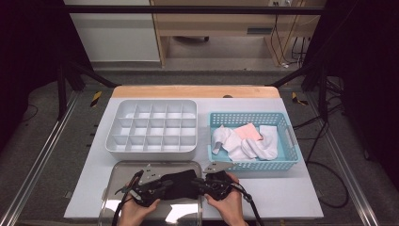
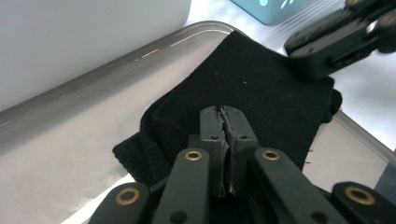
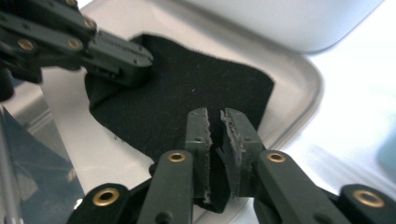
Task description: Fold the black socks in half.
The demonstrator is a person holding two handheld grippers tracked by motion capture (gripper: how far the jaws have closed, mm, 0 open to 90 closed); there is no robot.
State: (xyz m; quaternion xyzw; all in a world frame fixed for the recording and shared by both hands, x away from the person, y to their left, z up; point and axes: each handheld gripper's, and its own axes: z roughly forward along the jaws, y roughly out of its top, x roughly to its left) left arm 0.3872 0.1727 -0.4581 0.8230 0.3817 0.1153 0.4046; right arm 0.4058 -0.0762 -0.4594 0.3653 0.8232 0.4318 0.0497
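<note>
- My left gripper [image 2: 223, 122] is clenched tight on 1 edge of the small black fabric cloth [image 2: 261, 93], its pads pressed together on the cloth.
- My right gripper [image 3: 215, 122] pinches the opposite edge; a thin fold of cloth sits between its nearly closed pads.
- The cloth lies over the shiny rectangular metal tray [image 1: 123, 165] at the near edge of the table, stretched between my 2 grippers.
- I judge the step is folding or flattening the cloth.
- Next, I need both grips kept firm while I bring 1 edge over the other, evenly.
</note>
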